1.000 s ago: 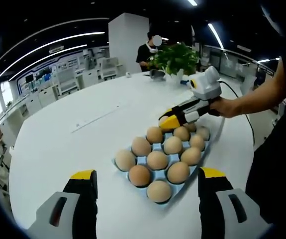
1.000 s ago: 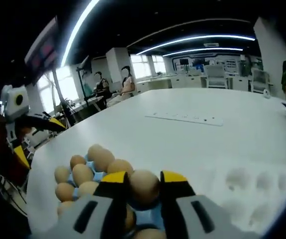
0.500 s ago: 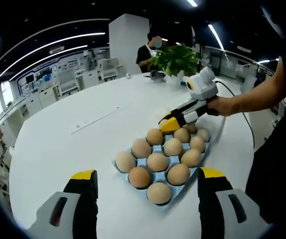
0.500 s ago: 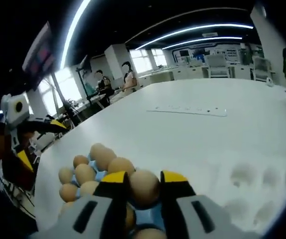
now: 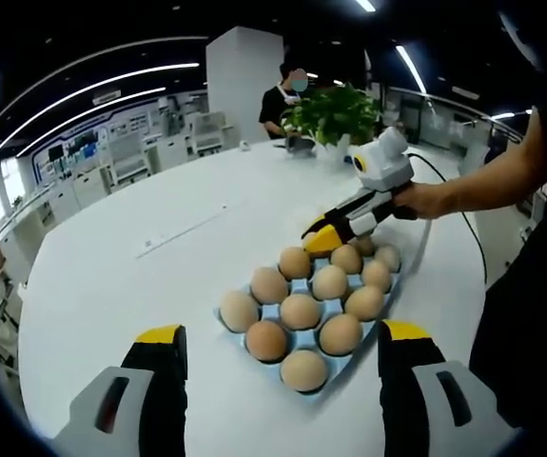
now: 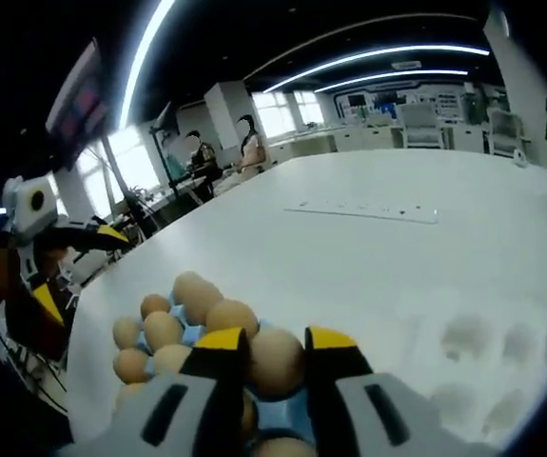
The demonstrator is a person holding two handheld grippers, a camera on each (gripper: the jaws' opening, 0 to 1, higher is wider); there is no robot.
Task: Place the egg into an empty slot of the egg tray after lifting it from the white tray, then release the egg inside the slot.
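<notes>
1. Right gripper (image 6: 275, 354): yellow-tipped dark jaws pinching a smooth tan egg (image 6: 275, 362), low over the near end of the blue egg tray (image 6: 285, 411).
2. Same gripper seen from the left gripper view (image 5: 317, 233): tips at the tray's far end, beside the rear eggs; person's hand (image 5: 423, 201) on its grip.
3. Egg tray (image 5: 231, 327): light blue, moulded cups, rounded corners, flat on the table (image 5: 111, 276). Left gripper view shows about eleven brown eggs seated in rows, matte shells, shades from pale tan to darker brown.
4. White tray (image 6: 482, 367): glossy white with shallow round dimples, just right of the blue tray in the right gripper view; visible dimples look bare.
5. Left gripper (image 5: 283, 347): jaws spread wide, grey bodies with yellow tips, nothing between, hovering near the tray's front end.
6. Table: smooth white, rounded edge.
7. Leafy green plant (image 5: 335, 109) in a white pot at the far side of the table.
</notes>
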